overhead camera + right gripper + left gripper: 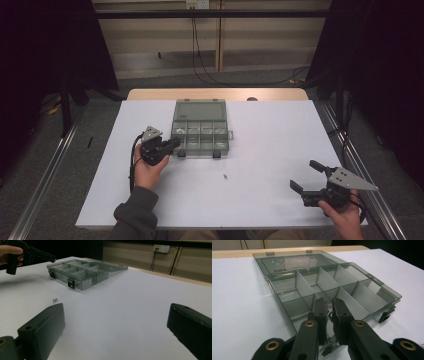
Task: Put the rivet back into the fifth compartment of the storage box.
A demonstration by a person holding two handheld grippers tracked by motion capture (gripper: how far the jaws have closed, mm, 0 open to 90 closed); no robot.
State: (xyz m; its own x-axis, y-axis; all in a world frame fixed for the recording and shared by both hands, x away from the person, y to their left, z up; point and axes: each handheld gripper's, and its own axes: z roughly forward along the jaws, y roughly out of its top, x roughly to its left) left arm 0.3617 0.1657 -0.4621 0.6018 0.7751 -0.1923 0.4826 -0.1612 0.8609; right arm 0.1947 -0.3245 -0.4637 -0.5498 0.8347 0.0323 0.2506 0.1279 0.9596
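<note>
A clear grey compartment box (200, 151) lies open in the middle of the white table, its lid (200, 107) folded flat behind it. My left gripper (176, 143) hovers over the box's front-left corner. In the left gripper view its jaws (330, 302) stand shut above the nearest compartment of the box (275, 291); I cannot tell whether anything small is pinched between them. My right gripper (305, 175) rests at the table's front right with jaws wide open and nothing between them (116, 312). A tiny metal screw (226, 176) lies loose on the table between the box and my right gripper.
The white table (270, 135) has a wooden edge at the back. From the right gripper view the screw (54, 299) lies ahead to the left, short of the box (97, 278); the other hand and its gripper (37, 255) are at the far left. Cables hang behind the table.
</note>
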